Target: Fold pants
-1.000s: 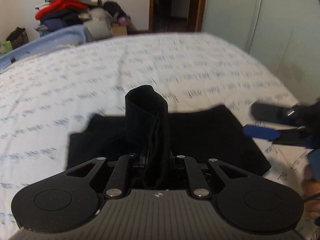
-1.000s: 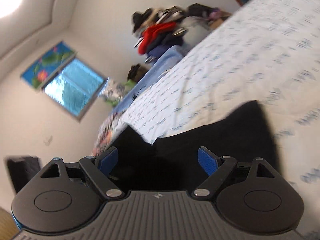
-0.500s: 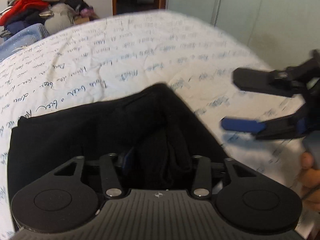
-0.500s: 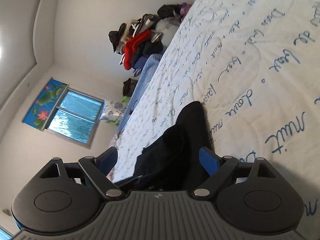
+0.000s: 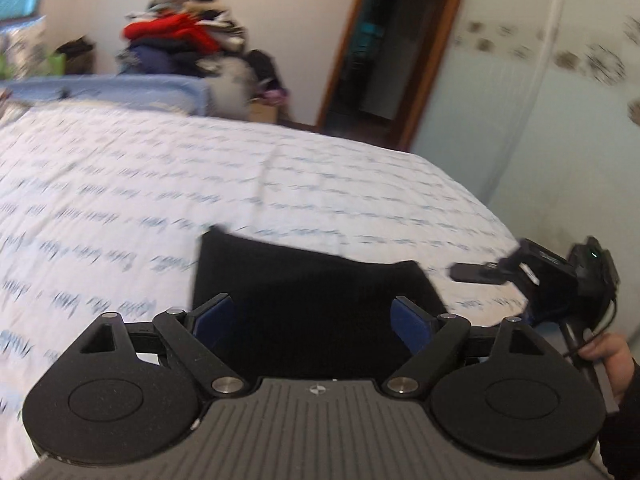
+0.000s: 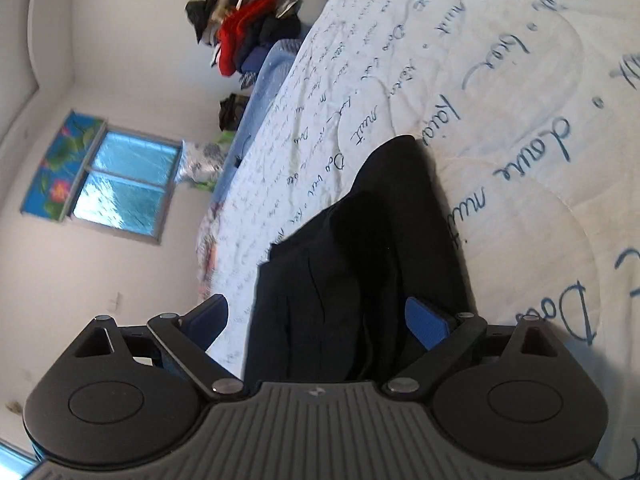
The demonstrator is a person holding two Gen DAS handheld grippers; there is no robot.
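The black pants [image 5: 308, 300] lie folded into a flat dark rectangle on the white bedspread [image 5: 160, 184] printed with blue handwriting. My left gripper [image 5: 312, 314] hovers just in front of the pants' near edge; its jaws are opening and nothing is between the blue pads. In the right wrist view the same pants [image 6: 360, 256] show rumpled layers. My right gripper [image 6: 320, 314] is rolled on its side, its jaws are opening and stand wide on either side of the cloth without pressing it. The right gripper [image 5: 516, 276] also shows at the right edge of the left view, held by a hand [image 5: 612, 356].
A heap of clothes [image 5: 180, 44] with a red garment stands beyond the bed's far side, next to a light blue cover [image 5: 120, 88]. A dark doorway [image 5: 380, 52] opens behind the bed. A pale wardrobe door [image 5: 560, 100] rises on the right. A window [image 6: 124, 184] is in the wall.
My left gripper let go of the bunched black cloth, opened wide and drew back. The pants now lie flat. My right gripper rolled over and sank toward the cloth.
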